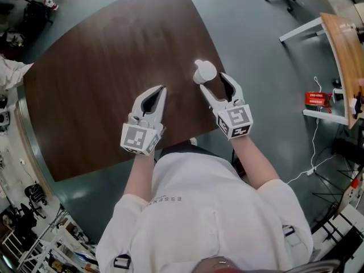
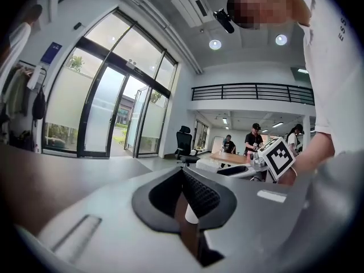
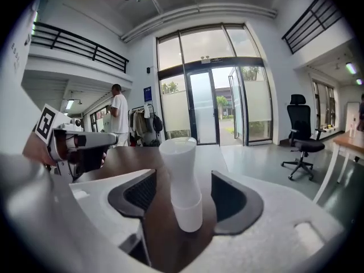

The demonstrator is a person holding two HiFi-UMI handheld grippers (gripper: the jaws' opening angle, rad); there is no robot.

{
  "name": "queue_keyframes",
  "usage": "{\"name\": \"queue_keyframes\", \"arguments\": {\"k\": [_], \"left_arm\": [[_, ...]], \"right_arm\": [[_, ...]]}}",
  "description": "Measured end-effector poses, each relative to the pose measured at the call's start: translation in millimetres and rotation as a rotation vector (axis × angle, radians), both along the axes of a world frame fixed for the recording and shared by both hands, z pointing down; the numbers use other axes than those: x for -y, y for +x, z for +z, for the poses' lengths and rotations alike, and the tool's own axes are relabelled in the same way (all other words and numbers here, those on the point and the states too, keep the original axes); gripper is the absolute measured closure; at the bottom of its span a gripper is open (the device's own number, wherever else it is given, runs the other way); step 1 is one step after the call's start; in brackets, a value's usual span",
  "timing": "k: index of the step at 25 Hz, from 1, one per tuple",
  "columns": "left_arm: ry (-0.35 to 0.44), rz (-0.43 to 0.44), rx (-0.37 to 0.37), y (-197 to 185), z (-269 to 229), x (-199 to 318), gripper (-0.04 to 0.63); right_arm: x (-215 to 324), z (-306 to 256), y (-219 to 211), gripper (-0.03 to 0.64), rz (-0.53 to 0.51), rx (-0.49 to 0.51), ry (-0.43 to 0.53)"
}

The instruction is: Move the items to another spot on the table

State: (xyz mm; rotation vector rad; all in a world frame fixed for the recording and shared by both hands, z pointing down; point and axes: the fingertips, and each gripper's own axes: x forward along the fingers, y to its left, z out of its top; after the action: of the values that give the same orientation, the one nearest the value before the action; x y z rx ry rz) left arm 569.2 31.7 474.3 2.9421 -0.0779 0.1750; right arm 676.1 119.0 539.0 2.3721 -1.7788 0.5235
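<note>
My right gripper (image 1: 215,83) is spread wide, and the white bottle (image 1: 205,71) stands upright between its jaws with a gap on both sides. The bottle's on the brown counter (image 1: 102,67), over near its right edge. Left gripper (image 1: 161,88) is pinched together on nothing, just beside the right one.

The table (image 1: 102,78) is dark brown with a faint wood grain, and it stands on a dull grey-green floor (image 1: 256,50). The bottle (image 1: 205,71) is plain white all over. The left gripper (image 1: 161,89) and the right gripper (image 1: 212,81) are pale grey with black, finely ribbed pads (image 3: 139,195). Each carries a cube (image 1: 235,120) patterned with black-and-white square markers. The person's shirt (image 1: 199,209) is white.
</note>
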Motion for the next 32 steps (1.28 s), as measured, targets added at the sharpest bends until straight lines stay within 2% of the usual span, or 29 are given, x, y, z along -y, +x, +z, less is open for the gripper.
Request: {"name": "queue_keyframes", "arguments": {"k": [4,13,15,16,22,32], "left_arm": [[-0.028,-0.019,0.036,4.5,15.2,12.4,0.578],[-0.062,0.017,0.029,13.3,21.3,16.9,0.578],[-0.063,0.017,0.033,10.5,23.5,18.1,0.578],[-0.061,0.016,0.035,7.6,25.2,18.9,0.578],[-0.056,-0.014,0.036,-8.0,22.5,22.1,0.578],[-0.020,-0.048,-0.074,-52.0,-24.4,8.4,0.578]], "right_arm": [[20.9,6.9,6.3,0.318,-0.014,-0.012,0.029],[53.0,17.0,5.3,0.318,-0.089,-0.010,0.056],[55.7,19.7,6.9,0.342,-0.083,-0.016,0.049],[56.7,20.7,6.8,0.413,-0.080,-0.023,0.046],[48.4,19.1,6.0,0.422,-0.073,-0.040,0.035],[10.1,-27.2,-25.8,0.423,-0.077,-0.127,0.067]]}}
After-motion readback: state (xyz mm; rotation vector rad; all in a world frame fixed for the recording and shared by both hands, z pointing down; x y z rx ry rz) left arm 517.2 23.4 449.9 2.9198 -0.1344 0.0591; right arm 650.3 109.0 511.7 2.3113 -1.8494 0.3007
